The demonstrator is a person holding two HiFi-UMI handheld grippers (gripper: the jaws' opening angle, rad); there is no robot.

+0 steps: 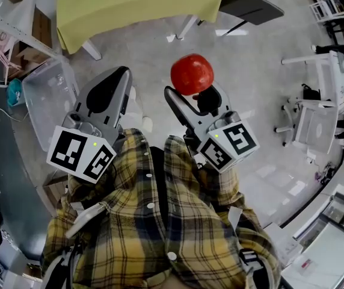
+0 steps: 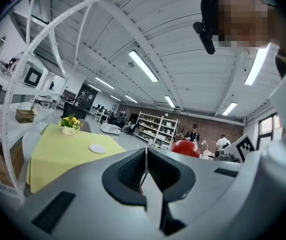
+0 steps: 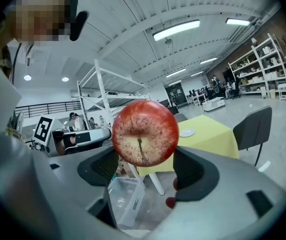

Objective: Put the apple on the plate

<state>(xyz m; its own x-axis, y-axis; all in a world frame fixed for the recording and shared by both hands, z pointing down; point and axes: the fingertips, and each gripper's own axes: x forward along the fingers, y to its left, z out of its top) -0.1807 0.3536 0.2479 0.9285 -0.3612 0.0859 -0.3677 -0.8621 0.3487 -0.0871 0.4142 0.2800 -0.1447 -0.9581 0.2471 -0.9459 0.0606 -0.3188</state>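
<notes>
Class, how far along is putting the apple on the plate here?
Done: the apple is gripped between the fingers of the right gripper. In hand: it is held in the air, apart from the yellow table. Left: bring it to the plate there and release.

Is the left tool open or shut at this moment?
Shut: the left tool shows its two pads pressed together along a thin seam.

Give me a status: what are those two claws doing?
Right gripper shut on apple, held aloft. Left gripper shut, empty. Plate sits on yellow table ahead. Nothing seen blocking.
</notes>
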